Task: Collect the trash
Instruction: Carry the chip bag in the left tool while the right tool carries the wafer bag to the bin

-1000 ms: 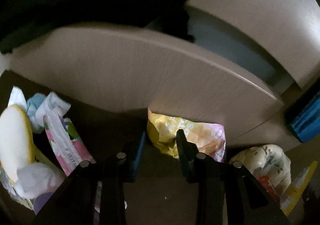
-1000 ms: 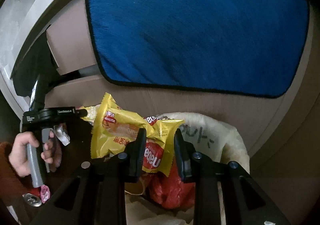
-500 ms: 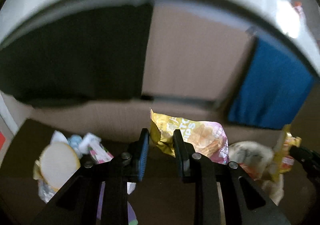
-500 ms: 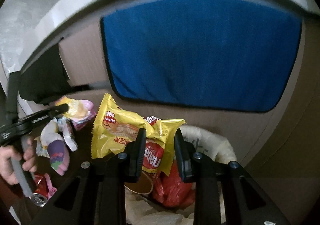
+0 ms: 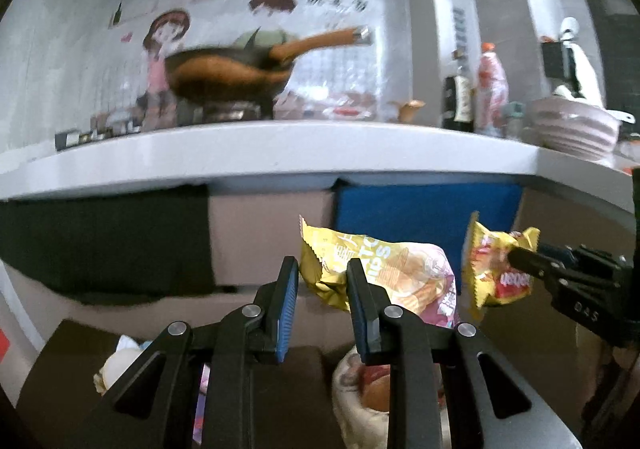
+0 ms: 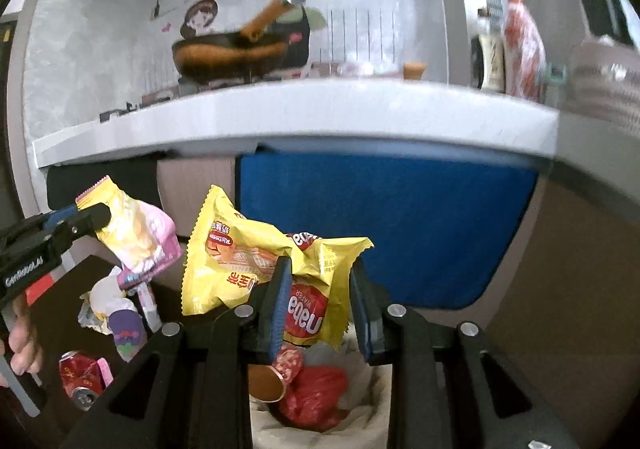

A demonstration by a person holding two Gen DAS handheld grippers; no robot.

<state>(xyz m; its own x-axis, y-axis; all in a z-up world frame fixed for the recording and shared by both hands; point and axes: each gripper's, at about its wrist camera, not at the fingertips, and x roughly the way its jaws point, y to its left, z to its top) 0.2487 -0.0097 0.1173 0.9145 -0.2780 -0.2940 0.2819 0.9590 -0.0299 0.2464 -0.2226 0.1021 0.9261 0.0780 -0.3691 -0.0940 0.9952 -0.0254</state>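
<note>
My left gripper [image 5: 322,269] is shut on a yellow and pink chip bag [image 5: 384,269] and holds it in the air; it also shows in the right wrist view [image 6: 136,229]. My right gripper [image 6: 316,281] is shut on a yellow Nabati wafer bag [image 6: 248,253], held above the open white trash bag [image 6: 372,405]. That wafer bag shows at the right in the left wrist view [image 5: 496,261]. The trash bag [image 5: 348,381] holds red wrappers [image 6: 316,397] and a brown cup.
More trash lies on the dark low table [image 6: 52,313]: a crushed red can [image 6: 80,377], a purple pouch [image 6: 128,333], crumpled white wrappers [image 6: 104,301]. A blue towel [image 6: 400,225] hangs under the white counter [image 6: 280,117]. A wok [image 5: 228,73], bottles and a bowl stand on it.
Both grippers have risen with their bags, so the counter top and wall have come into view. The left gripper's chip bag has moved closer to the wafer bag.
</note>
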